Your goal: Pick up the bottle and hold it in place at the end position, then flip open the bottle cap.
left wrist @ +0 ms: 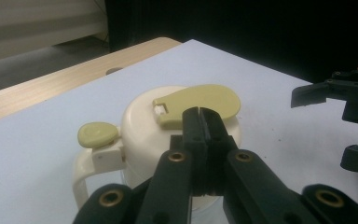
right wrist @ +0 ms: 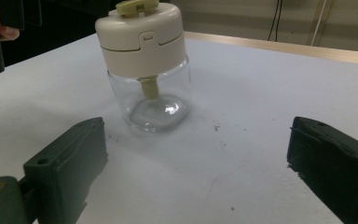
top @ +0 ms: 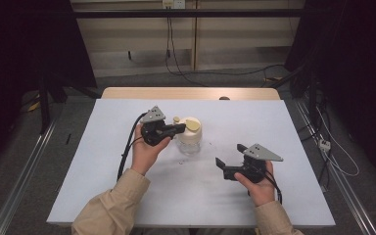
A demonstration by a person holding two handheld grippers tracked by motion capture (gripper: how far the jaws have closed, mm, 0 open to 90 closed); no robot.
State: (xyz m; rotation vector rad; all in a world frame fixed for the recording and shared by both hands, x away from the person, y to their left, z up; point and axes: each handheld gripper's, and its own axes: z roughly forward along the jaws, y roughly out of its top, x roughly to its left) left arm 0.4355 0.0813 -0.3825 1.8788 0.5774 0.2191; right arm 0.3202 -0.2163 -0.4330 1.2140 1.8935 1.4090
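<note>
A clear glass jar (top: 189, 139) with a cream lid (left wrist: 140, 126) stands upright at the middle of the white table cover (top: 98, 171). The lid carries an olive-yellow flap (left wrist: 205, 100) on top and a small olive-yellow button (left wrist: 98, 134) above a side handle. My left gripper (top: 181, 128) is shut, its tips (left wrist: 199, 113) over the lid right at the flap's edge, nothing seen between them. My right gripper (top: 230, 154) stands open on the table to the jar's right, nearer the person, facing the jar (right wrist: 147, 65) with nothing between its fingers (right wrist: 74, 158).
The wooden table edge (top: 191, 93) shows beyond the white cover. Cables (top: 176, 63) run over the floor behind the table and a metal rail (top: 19, 171) lies to its left. Small dark specks (right wrist: 216, 127) dot the cover near the jar.
</note>
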